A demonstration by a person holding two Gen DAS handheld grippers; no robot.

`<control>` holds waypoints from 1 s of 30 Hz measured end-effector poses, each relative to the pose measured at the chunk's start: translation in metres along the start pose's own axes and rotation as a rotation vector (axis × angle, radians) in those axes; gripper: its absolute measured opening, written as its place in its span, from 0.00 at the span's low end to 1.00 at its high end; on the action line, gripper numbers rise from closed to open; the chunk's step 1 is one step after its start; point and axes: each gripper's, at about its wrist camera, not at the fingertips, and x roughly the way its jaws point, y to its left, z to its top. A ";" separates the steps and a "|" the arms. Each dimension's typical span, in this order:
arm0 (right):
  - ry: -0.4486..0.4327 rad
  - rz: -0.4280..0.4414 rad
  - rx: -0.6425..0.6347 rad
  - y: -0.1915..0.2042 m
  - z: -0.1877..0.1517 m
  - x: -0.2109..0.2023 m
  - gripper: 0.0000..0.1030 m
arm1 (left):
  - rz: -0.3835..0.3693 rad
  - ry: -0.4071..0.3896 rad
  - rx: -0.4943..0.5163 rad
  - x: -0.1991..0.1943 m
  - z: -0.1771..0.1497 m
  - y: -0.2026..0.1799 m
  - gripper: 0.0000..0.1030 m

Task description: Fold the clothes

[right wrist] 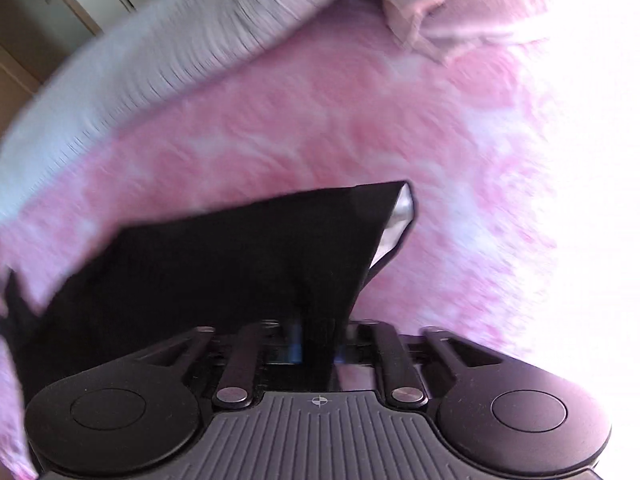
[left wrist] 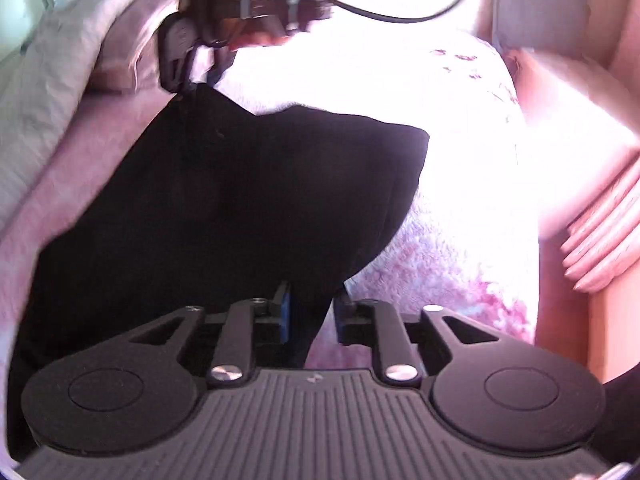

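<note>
A black garment (left wrist: 224,200) hangs stretched above the bed between my two grippers. In the left wrist view my left gripper (left wrist: 312,312) is shut on its near edge, with the cloth running up from between the blue pads. At the top of that view my right gripper (left wrist: 180,68), held by a hand (left wrist: 256,36), pinches the far corner. In the right wrist view the black garment (right wrist: 224,264) fills the gap of my right gripper (right wrist: 318,344) and spreads out to the left. A pale lining shows at its folded corner. Both views are blurred.
A fuzzy pink and white blanket (right wrist: 360,120) covers the bed beneath. A pink pillow (right wrist: 460,12) and a pale grey quilt (right wrist: 160,40) lie along the far side. A black cable (left wrist: 400,18) loops from the right gripper. Wooden cabinets (right wrist: 40,12) stand beyond the bed.
</note>
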 end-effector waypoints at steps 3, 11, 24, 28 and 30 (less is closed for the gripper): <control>0.001 -0.159 -0.080 0.018 -0.017 -0.002 0.56 | -0.012 0.008 -0.071 -0.034 -0.029 0.018 0.26; -0.053 -0.107 -0.343 0.152 -0.125 -0.038 0.57 | 0.289 0.104 -0.102 -0.160 -0.181 0.103 0.48; 0.124 -0.129 -0.385 0.357 -0.235 0.028 0.59 | 0.452 0.330 0.439 -0.145 -0.427 0.269 0.53; 0.141 -0.225 -0.312 0.367 -0.231 0.047 0.59 | 0.494 0.327 0.555 -0.131 -0.454 0.302 0.28; 0.154 -0.214 -0.289 0.369 -0.225 0.053 0.45 | 0.501 0.363 0.604 -0.121 -0.461 0.314 0.02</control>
